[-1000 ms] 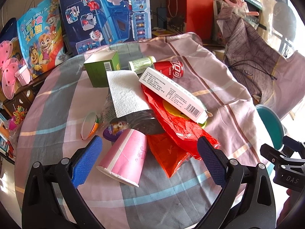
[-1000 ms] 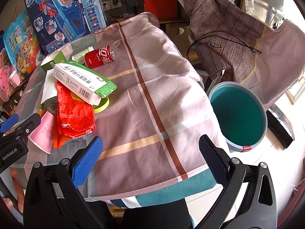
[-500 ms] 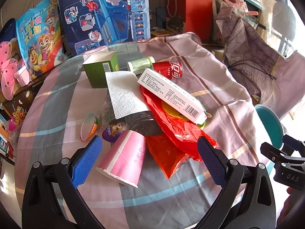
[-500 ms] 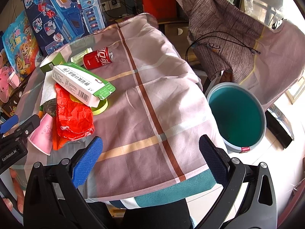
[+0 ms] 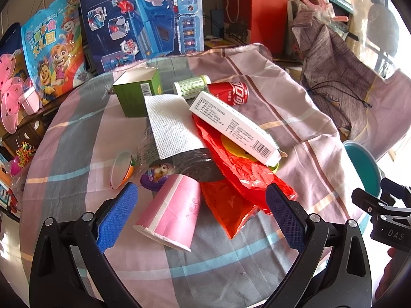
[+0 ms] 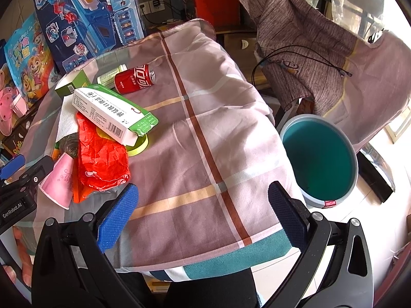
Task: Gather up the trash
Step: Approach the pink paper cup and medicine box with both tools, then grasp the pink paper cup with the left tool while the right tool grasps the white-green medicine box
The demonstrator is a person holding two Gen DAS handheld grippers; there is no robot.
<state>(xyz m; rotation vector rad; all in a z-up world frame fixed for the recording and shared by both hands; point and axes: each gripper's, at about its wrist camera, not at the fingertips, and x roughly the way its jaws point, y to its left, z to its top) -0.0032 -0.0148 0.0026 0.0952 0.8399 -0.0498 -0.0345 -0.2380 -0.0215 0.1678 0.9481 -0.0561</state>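
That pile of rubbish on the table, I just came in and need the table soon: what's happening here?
A person holds a claw in each hand to clear the trash. The left claw is open, poised around the pink paper cup lying on its side, gripping nothing. The right claw is open over bare tablecloth. The red wrapper, white carton and cola can lie untouched; the teal bin beside the table looks empty.
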